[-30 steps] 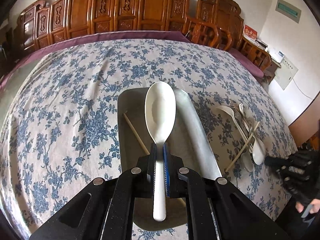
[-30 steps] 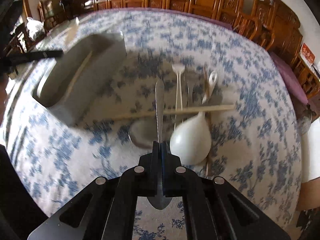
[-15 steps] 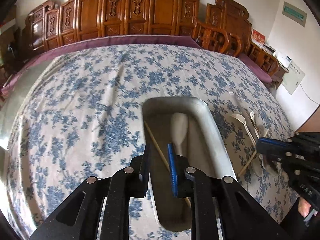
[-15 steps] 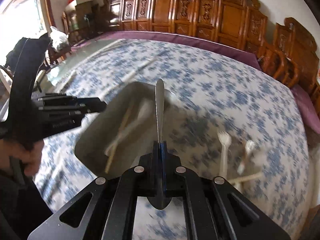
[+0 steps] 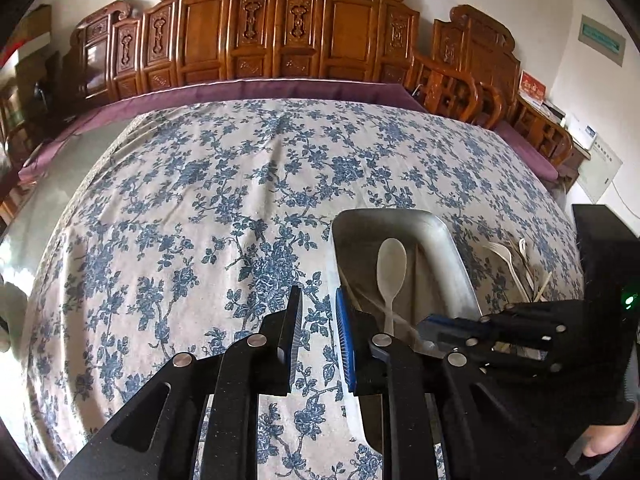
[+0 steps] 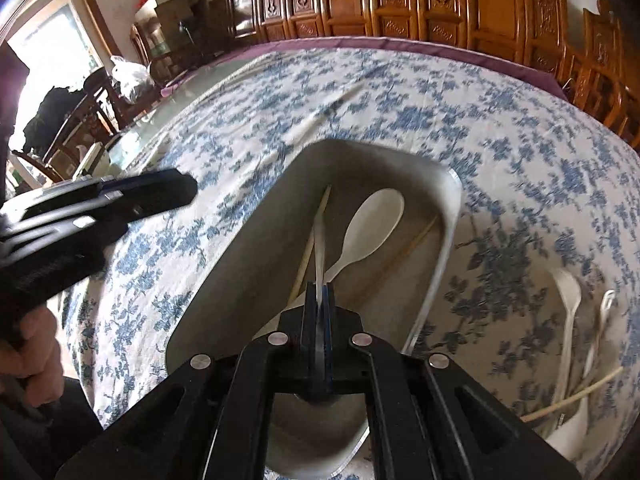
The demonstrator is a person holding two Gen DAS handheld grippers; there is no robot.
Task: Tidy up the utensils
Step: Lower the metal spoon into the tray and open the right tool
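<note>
Table [image 5: 168, 208]: covered by a blue-flowered cloth, purple edge at the far side, carved wooden chairs behind.
Tray [image 6: 444, 248]: grey metal, oblong, rounded corners, flat on the cloth; landmark for everything below.
Tray in left view [image 5: 460, 256]: to the right of the left jaws, its near end hidden behind the gripper body.
Left hand-held gripper [image 5: 318, 336]: jaws parted, nothing between them, only cloth showing in the gap; just left of the tray's left rim.
Same gripper in right view [image 6: 176, 192]: black, off the tray's left side above the cloth, held in a hand [image 6: 32, 360] at the frame's lower left.
Right hand-held gripper [image 6: 319, 292]: clamped tight on a metal utensil [image 6: 319, 248], above the tray's near half.
Same gripper in left view [image 5: 444, 330]: reaching in from the right over the tray's right rim, blue pad showing.
Metal utensil: thin handle pointing forward over the tray's inside, its wider end behind the jaws; kind of utensil not clear.
White spoon [image 6: 372, 224]: lying in the tray, bowl toward the far right corner, handle running toward the jaws.
Spoon in left view [image 5: 391, 268]: on the tray floor, bowl at the far end.
Chopstick [image 6: 304, 256]: in the tray, just left of the spoon, partly under the metal handle.
Loose pile [image 6: 572, 320]: white fork and spoon with a chopstick across them, on the cloth right of the tray.
Pile in left view [image 5: 516, 264]: right of the tray, partly behind the right gripper.
</note>
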